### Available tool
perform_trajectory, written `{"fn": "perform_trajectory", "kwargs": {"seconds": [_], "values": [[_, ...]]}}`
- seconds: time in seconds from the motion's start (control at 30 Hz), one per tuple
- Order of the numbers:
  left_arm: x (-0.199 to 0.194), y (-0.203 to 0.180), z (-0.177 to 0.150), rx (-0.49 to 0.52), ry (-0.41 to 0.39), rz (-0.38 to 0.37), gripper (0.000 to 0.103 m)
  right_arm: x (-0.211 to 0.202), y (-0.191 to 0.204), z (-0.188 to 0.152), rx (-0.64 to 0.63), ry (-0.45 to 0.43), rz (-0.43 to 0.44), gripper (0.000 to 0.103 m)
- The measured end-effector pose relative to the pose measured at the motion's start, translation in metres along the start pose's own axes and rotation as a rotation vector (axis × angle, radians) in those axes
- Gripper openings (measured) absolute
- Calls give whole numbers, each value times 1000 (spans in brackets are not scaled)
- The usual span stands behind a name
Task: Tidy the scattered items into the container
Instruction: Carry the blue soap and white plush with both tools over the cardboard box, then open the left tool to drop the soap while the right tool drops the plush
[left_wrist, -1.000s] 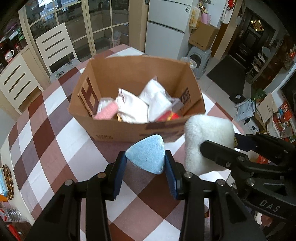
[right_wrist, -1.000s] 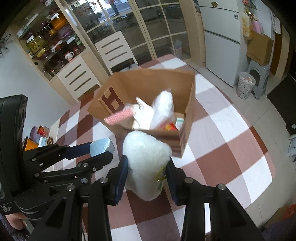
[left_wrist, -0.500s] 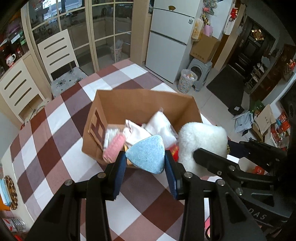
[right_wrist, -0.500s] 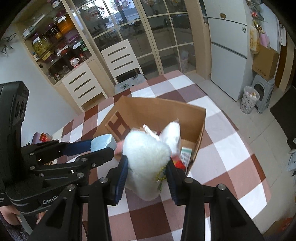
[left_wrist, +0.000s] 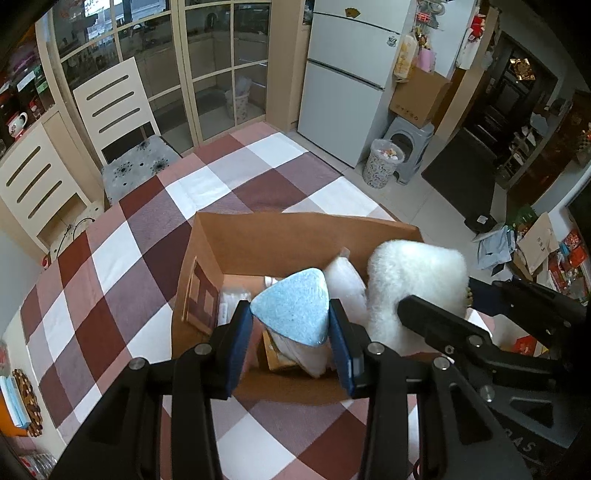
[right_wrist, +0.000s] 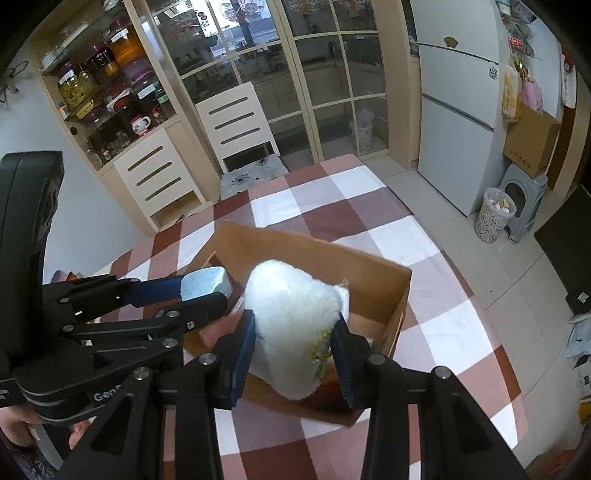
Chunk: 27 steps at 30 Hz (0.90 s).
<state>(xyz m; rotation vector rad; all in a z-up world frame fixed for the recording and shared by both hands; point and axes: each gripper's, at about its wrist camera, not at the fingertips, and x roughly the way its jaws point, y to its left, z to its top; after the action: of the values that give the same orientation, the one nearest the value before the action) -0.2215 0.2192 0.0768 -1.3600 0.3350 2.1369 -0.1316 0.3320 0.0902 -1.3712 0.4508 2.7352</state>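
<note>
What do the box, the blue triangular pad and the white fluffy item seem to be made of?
Box: plain brown cardboard, matt, creased at the corners. Blue triangular pad: probably sponge or foam, with a fine speckled surface. White fluffy item: plush or fleece, long soft pile.

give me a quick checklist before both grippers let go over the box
1. Left gripper clamped on the blue triangular sponge: ok.
2. Right gripper clamped on the white fluffy pad: ok.
3. Sponge over the open cardboard box: ok.
4. Fluffy pad fully inside the box outline: cannot tell, it looks close to the near wall.
5. Room among the white bags already inside: cannot tell.
6. Box sitting flat on the checked tablecloth: ok.
</note>
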Motion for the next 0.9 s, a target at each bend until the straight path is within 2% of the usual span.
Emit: {"fn": "perform_trajectory", "kwargs": {"seconds": [0.33,0.9], "values": [[41,13,4,-30,53,0,42,35,-9,7,12,54,-19,40],[70,19,-11,-23,120,31,42,67,-7,-4,5,134,-31,41]]}}
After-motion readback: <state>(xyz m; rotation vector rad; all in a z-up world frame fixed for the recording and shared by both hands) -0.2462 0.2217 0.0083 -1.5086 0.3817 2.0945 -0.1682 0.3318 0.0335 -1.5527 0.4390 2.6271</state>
